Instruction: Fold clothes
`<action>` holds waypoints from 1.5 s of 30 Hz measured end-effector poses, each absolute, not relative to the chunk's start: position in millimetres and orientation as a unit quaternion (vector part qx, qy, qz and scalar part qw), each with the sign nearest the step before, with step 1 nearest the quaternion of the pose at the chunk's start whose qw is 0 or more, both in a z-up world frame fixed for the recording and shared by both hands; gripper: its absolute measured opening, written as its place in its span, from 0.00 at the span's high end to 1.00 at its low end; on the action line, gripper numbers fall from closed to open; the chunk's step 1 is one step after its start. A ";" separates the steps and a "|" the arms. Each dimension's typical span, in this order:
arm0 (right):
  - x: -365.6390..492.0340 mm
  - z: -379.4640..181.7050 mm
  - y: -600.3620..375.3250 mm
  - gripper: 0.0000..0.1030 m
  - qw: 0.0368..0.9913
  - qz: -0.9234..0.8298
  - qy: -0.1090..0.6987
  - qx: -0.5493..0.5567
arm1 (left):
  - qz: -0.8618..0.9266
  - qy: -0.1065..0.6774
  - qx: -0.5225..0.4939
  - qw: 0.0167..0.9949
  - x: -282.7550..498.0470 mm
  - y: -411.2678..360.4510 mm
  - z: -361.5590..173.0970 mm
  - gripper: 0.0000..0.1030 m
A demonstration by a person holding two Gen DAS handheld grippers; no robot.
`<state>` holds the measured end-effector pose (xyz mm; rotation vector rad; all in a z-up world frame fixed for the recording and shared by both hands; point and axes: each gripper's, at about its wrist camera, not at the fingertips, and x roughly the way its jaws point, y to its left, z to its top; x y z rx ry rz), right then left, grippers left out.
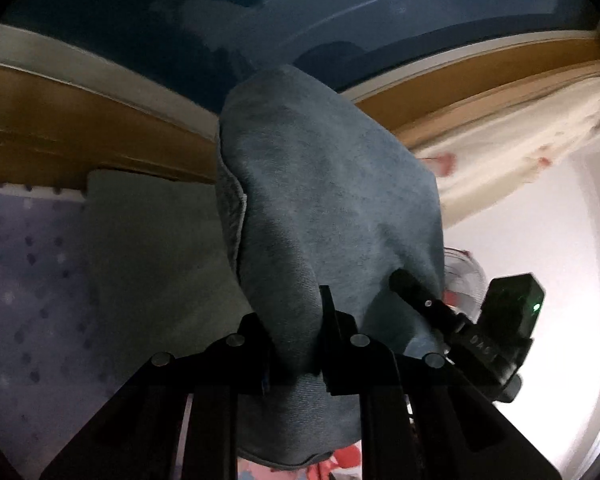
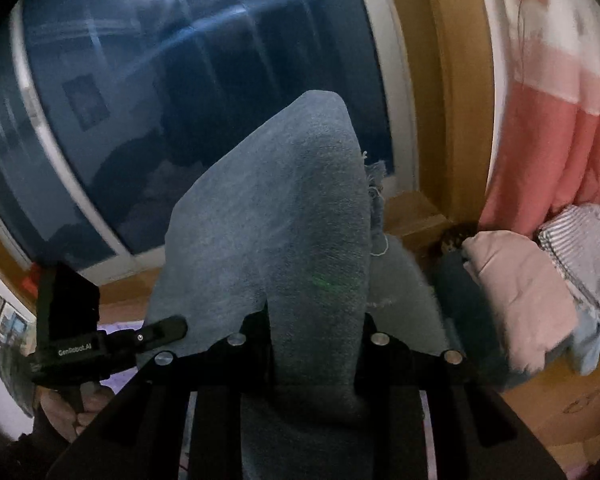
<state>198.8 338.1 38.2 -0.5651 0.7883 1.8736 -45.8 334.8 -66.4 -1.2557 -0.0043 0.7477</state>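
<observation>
Both grippers are up off the bed with one blue-grey denim garment (image 1: 324, 208) strung between them. Left gripper (image 1: 296, 340): jaws nearly closed, a thick fold of the cloth pinched between them, the rest bulging up ahead and hanging below the fingers. Right gripper (image 2: 316, 336): same story, jaws narrow and clamped on a bunched fold, cloth rising to a peak in front and filling the middle of the view. A frayed edge (image 2: 376, 184) with loose threads shows on the right side of that peak. From the left wrist, the right gripper sits just beside the garment, its tip touching the cloth. From the right wrist, the left gripper (image 2: 162, 330) does the same, with a hand (image 2: 74, 408) below it. Beyond the garment: patterned bedding (image 1: 32, 280), folded clothes (image 2: 540, 280), a pink curtain (image 2: 548, 132), then the wooden sill (image 1: 60, 128) and dark window (image 2: 204, 80).
</observation>
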 end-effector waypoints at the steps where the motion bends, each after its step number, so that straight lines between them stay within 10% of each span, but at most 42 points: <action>1: 203.1 22.4 358.5 0.76 0.482 0.771 0.336 -0.245 | 0.354 -0.001 -0.583 0.731 -39.3 344.2 -78.8 0.84; 6: 173.3 -100.5 458.7 0.53 0.417 0.743 0.398 -0.340 | 0.460 0.032 -0.617 0.638 -33.2 366.5 -164.7 0.70; 10: 182.7 -102.1 458.1 0.32 0.365 0.806 0.371 -0.280 | 0.441 -0.059 -0.660 0.606 -51.0 353.1 -190.5 0.54; 15: 244.9 -74.7 420.3 0.32 0.436 0.825 0.306 -0.191 | 0.580 -0.058 -0.543 0.605 -51.1 296.8 -132.4 0.47; 21: 204.3 -56.9 373.6 0.84 0.434 0.863 0.101 -0.237 | 0.619 0.161 -0.266 0.721 15.6 308.3 -37.5 0.49; 28: 166.2 -130.8 373.1 0.86 0.375 0.852 0.097 -0.352 | 0.587 0.324 -0.293 0.682 78.7 413.3 -88.5 0.50; 45: 144.5 -114.8 391.1 0.85 0.376 0.790 0.196 -0.442 | 0.594 0.252 -0.342 0.683 73.2 411.8 -105.0 0.50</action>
